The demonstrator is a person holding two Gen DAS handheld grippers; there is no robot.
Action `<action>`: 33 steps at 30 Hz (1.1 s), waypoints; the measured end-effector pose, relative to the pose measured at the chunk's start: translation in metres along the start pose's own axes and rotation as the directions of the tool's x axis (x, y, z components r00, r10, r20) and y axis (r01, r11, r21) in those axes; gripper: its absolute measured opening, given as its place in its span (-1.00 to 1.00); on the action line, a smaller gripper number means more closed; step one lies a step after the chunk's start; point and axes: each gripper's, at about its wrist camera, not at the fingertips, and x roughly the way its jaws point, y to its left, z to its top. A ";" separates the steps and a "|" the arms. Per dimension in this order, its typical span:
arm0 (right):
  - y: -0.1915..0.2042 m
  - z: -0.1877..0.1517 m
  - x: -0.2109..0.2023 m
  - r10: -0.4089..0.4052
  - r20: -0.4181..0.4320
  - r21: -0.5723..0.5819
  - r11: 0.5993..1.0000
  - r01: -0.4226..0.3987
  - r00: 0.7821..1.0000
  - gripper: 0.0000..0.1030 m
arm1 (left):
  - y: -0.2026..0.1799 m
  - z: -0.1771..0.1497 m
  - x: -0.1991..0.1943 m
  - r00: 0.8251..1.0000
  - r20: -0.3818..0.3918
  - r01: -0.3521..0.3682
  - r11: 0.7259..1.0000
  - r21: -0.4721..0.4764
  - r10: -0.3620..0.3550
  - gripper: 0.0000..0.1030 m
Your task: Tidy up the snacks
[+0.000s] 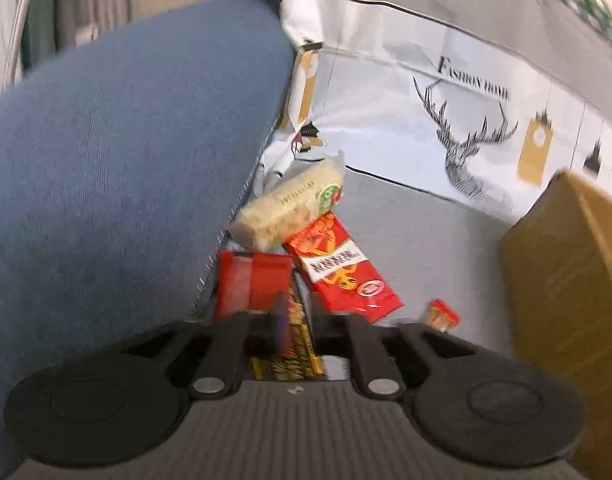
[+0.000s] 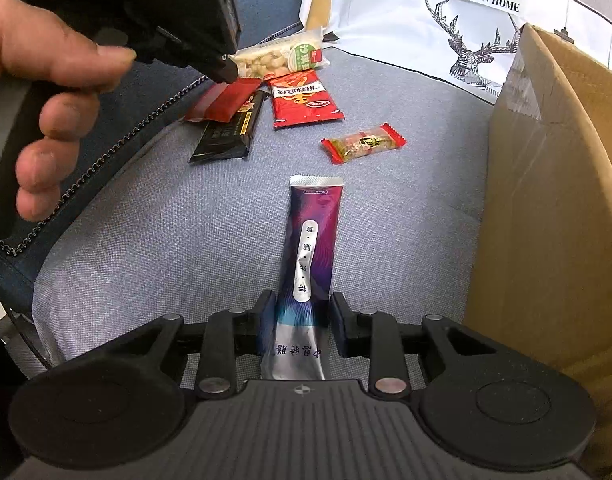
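Mia: Slippage was my worry. The right gripper point(image 2: 302, 312) had its fingers pressed on both long edges of the purple sachet point(image 2: 312, 240), low in the right wrist frame. The foil looked slick, and it was held only by the edges.

Tom: So it could have buckled or slid out over the grey cushion point(image 2: 166, 240) before reaching the cardboard box point(image 2: 546, 200) at the right edge?

Mia: I judged so. The left gripper point(image 1: 298, 320) was above the pile in the upper middle, near the red wrapper point(image 2: 226, 100) and the black bar point(image 2: 230, 132). Its own view was blurred, so I could not tell whether it was spread or closed.

Tom: Could it have grabbed two at once?

Mia: It might have, since the wrapper lay on the bar. The red packet point(image 2: 304, 100) and the pale pack point(image 2: 278, 56) overlapped too. Only the small candy point(image 2: 364, 142) lay apart.

Tom: Was any writing legible?

Mia: "FASHION HOME" was printed above a deer drawing on the white cloth point(image 2: 406, 20), top right. The sachet and the red packet carried Chinese characters. The pale pack had a stamped code too faint to read.
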 end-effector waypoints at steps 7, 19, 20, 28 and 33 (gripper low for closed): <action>-0.001 0.002 0.000 0.005 -0.006 0.013 1.000 -0.005 1.000 -0.35 | 0.015 -0.001 0.030 0.987 -0.102 0.093 0.960 -0.264 -0.124 0.17; -0.006 0.002 0.002 0.016 -0.009 0.006 1.000 -0.016 1.000 -0.35 | -0.011 -0.002 0.042 0.992 -0.102 -0.081 0.991 -0.110 0.070 0.50; -0.005 0.003 0.002 0.015 -0.009 0.005 1.000 -0.015 1.000 -0.35 | -0.011 -0.002 0.043 0.991 -0.101 -0.099 0.990 -0.099 0.089 0.50; -0.004 0.002 0.000 0.010 -0.007 0.000 1.000 -0.010 1.000 -0.34 | -0.017 -0.007 0.050 0.978 -0.138 -0.160 0.987 0.001 0.159 0.47; -0.004 0.002 -0.001 0.010 -0.005 -0.004 1.000 -0.010 1.000 -0.34 | -0.018 -0.008 0.056 0.971 -0.147 -0.184 0.982 0.032 0.187 0.48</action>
